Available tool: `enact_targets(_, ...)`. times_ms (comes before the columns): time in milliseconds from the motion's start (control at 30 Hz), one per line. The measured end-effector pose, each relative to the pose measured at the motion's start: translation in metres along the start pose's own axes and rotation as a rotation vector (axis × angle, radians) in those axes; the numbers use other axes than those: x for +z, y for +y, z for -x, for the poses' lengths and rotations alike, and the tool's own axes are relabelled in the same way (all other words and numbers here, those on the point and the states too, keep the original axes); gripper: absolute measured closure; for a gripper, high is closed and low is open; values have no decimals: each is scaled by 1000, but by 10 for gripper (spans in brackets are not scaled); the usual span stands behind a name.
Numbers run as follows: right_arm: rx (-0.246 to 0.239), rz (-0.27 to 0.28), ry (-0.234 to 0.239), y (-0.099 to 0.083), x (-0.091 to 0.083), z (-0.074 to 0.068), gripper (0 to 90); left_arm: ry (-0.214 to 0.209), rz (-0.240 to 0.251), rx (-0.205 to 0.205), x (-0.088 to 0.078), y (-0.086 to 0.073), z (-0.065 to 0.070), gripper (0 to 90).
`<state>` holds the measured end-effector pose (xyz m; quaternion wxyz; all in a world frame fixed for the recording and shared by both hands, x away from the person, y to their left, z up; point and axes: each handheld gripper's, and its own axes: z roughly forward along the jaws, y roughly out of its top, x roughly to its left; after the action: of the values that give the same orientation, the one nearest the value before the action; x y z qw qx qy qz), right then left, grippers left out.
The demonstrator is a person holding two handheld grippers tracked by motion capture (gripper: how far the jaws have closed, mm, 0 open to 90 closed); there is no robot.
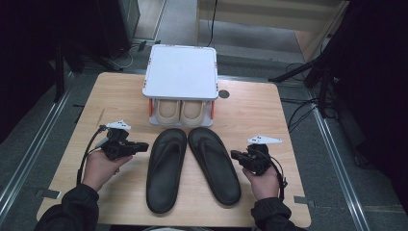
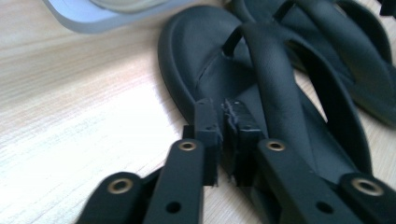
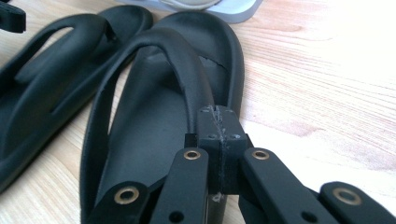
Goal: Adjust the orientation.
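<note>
Two black flip-flops lie side by side on the wooden table, the left one (image 1: 166, 168) and the right one (image 1: 214, 163). My left gripper (image 1: 146, 146) rests just left of the left flip-flop (image 2: 261, 70), pointing at its outer edge. In the left gripper view its jaws (image 2: 223, 119) stand almost together, only a thin slit apart, with nothing between them. My right gripper (image 1: 233, 155) sits just right of the right flip-flop (image 3: 154, 116). Its pads (image 3: 219, 123) are pressed flat together in front of the strap, holding nothing.
A white shoe rack (image 1: 180, 72) stands at the back of the table (image 1: 120, 96), with a beige pair of slippers (image 1: 180, 111) on its lower level. Bare wood lies left and right of the flip-flops. Dark stands and cables surround the table on the floor.
</note>
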<state>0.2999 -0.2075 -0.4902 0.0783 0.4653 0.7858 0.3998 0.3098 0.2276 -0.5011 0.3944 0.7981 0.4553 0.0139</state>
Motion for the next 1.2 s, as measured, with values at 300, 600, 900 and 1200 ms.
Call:
enact_targets(300, -18, -28, -10, 0, 7, -2, 900, 10, -39, -13, 12, -2, -5, 888)
enact_targets(600, -18, -27, -6, 0, 9, -3, 900, 14, -96, 2, 24, -3, -1, 888)
enact_targets(900, -17, -25, 8, 0, 10, -5, 900, 3, -99, 6, 25, -6, 3, 890)
enact_targets(1200, -2, -28, 32, -2, 12, -8, 900, -9, -113, 25, 26, -9, 14, 887)
